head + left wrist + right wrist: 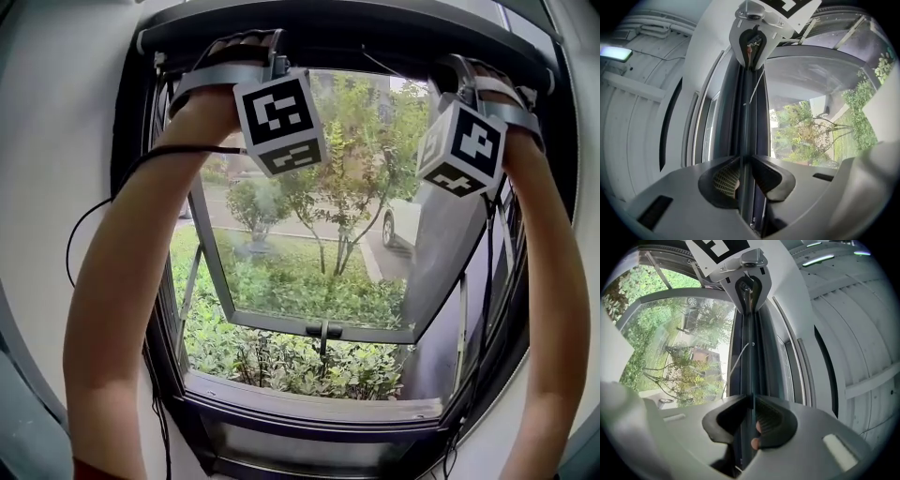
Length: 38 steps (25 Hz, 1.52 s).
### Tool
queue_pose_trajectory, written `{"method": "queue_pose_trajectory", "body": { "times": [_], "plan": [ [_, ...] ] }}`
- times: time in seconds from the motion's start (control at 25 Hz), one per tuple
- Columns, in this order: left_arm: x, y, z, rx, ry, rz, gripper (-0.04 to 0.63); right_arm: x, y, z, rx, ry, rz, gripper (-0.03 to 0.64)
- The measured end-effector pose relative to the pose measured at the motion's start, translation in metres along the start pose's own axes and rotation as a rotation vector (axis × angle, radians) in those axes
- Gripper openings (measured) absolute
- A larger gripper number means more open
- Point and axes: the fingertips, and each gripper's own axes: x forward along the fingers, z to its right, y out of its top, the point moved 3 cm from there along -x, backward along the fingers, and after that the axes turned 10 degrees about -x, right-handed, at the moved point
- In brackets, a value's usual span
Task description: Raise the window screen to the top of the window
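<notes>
Head view has both my arms up at the head of the window frame (pixel 122 122), where a dark band runs across; I take that band for the window screen (pixel 356 37) gathered at the top, since no mesh shows over the opening below it; the glass sash (pixel 309 281) swings outward toward shrubs and a white car (pixel 401 220). Left gripper view shows the left claw (pixel 745 174) pinched on a thin dark pull bar (pixel 749 117), both pads against it; right gripper view shows the right claw (pixel 752 420) clamped the same way on that bar, each claw near its own end. I judge the bar light and fairly stiff, though slim enough to twist or jam in its tracks if one side leads; its smooth finish looks slippery, so a firm pinch matters; the mesh itself would be soft and easy to tear, so the bar is the place to hold, never the fabric; a roller spring may tug on it. Writing: only the black-and-white square patterns on the marker cubes (pixel 279 122); no brand or label that I can read.
</notes>
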Motion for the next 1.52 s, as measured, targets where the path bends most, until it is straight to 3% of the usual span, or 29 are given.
{"method": "queue_pose_trajectory", "body": {
  "times": [0.08,0.16,0.6,1.0,1.24,1.52],
  "plan": [
    [-0.007,0.002,-0.002,-0.020,0.037,0.035,0.089,-0.006,-0.001,0.000,0.019,-0.003,0.019,0.101],
    [-0.016,0.003,-0.004,-0.062,0.057,0.067,0.100,-0.013,-0.001,0.000,0.059,-0.006,0.036,0.103],
    [-0.075,-0.009,0.018,-0.310,0.022,0.139,0.143,-0.078,0.011,-0.019,0.222,-0.062,0.142,0.124],
    [-0.147,-0.003,0.054,-0.513,-0.052,0.220,0.144,-0.142,0.021,-0.051,0.379,-0.050,0.191,0.138],
    [-0.190,-0.008,0.090,-0.655,-0.103,0.235,0.144,-0.181,0.028,-0.069,0.442,-0.035,0.222,0.138],
    [-0.226,-0.029,0.132,-0.811,-0.156,0.174,0.144,-0.229,0.040,-0.099,0.516,0.015,0.257,0.140]
  ]
}}
